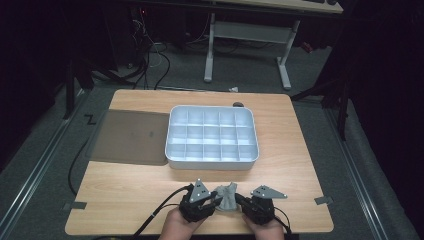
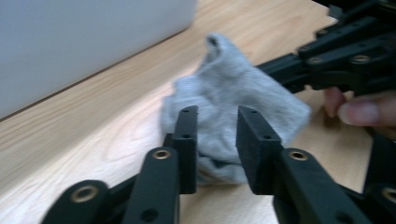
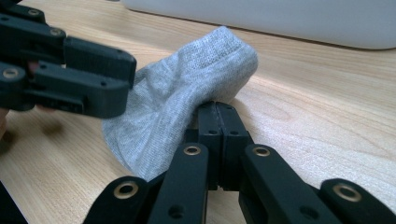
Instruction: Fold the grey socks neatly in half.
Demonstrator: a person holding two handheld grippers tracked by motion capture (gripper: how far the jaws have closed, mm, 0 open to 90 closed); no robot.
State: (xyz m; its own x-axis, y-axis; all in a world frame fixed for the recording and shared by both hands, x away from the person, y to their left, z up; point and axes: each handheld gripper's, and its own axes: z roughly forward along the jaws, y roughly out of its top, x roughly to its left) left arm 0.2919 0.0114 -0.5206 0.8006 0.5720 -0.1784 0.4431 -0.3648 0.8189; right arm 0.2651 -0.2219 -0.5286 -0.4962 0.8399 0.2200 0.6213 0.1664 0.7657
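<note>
left gripper [image 2: 215,140] jaws parted around sock [image 2: 233,93] | right gripper [image 3: 217,116] jaws pinching sock

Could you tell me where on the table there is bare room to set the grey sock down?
Bare wood lies right of the white divided tray up to the table edge, and in the strip between the tray's front wall and the grippers. The dark mat left of the tray is free too. It is crowded at the front edge, where left gripper and right gripper meet on the sock.
</note>
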